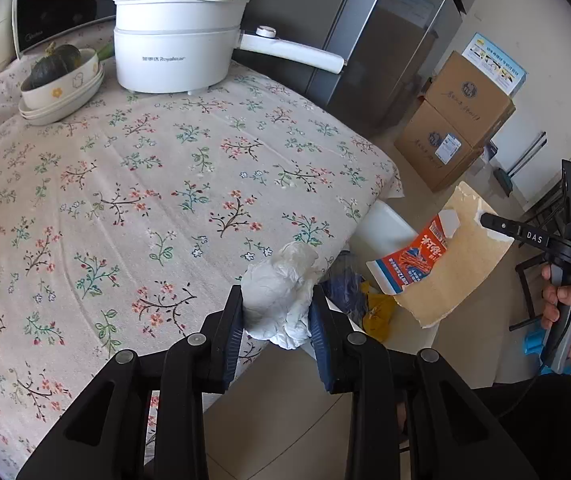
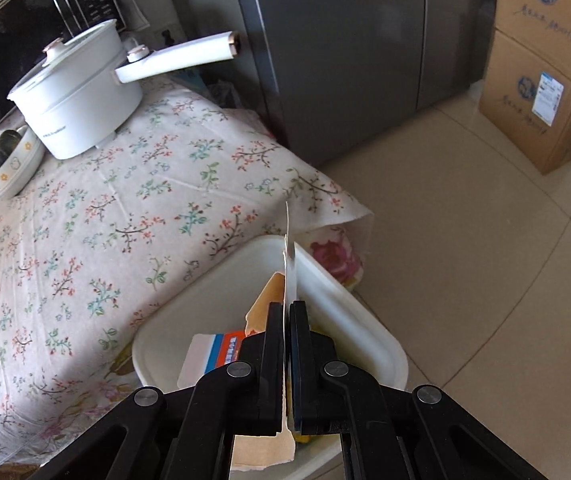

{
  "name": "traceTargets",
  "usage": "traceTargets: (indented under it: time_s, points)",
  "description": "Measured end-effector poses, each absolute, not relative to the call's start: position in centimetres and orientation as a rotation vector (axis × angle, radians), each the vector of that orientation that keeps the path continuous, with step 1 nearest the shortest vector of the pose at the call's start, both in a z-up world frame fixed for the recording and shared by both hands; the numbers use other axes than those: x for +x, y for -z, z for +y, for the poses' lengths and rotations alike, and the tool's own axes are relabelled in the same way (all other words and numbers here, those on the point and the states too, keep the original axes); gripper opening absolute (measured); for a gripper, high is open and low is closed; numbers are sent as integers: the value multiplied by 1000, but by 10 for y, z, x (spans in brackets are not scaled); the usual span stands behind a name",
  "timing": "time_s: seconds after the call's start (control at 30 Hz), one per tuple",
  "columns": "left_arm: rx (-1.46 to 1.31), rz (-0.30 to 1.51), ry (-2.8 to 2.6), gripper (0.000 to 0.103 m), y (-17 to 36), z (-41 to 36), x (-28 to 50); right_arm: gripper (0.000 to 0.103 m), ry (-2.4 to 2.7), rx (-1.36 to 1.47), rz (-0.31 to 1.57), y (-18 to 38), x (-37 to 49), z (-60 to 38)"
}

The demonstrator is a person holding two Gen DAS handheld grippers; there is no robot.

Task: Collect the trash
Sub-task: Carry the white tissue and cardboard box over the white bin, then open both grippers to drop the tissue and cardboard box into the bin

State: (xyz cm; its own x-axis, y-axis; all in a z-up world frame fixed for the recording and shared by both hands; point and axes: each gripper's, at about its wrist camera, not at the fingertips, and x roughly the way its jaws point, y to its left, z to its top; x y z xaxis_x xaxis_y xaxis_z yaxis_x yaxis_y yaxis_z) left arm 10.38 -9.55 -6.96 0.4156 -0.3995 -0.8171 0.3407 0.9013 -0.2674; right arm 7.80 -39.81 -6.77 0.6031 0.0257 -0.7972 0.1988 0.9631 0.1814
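My left gripper (image 1: 276,300) is shut on a crumpled white tissue wad (image 1: 279,292) and holds it over the table's near edge, beside the white trash bin (image 1: 381,224). My right gripper (image 2: 286,308) is shut on a torn piece of cardboard packaging (image 2: 290,264), seen edge-on, and holds it above the white bin (image 2: 325,292). In the left wrist view the same cardboard (image 1: 457,256) shows its brown back and an orange printed flap, with the right gripper (image 1: 493,222) pinching its upper edge. The bin holds yellow and dark scraps (image 1: 365,300).
The table with a floral cloth (image 1: 145,184) carries a white electric pot (image 1: 181,44) with a long handle, and a bowl with a dark squash (image 1: 61,76) at the back. A grey refrigerator (image 2: 345,60) and stacked cardboard boxes (image 2: 545,92) stand on the tiled floor.
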Motion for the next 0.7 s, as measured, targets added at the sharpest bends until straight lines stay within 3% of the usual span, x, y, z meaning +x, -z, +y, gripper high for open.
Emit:
traceTargets:
  time_s: [0.2, 0.37, 0.7]
  points:
    - [-23, 1056, 503, 33, 77, -117, 102, 5, 160, 304, 945, 82, 86, -410]
    - [23, 1064, 551, 33, 85, -144, 99, 44, 173, 389, 955, 85, 81, -423]
    - [111, 1079, 633, 34, 112, -211, 104, 56, 140, 349, 984, 88, 68, -419]
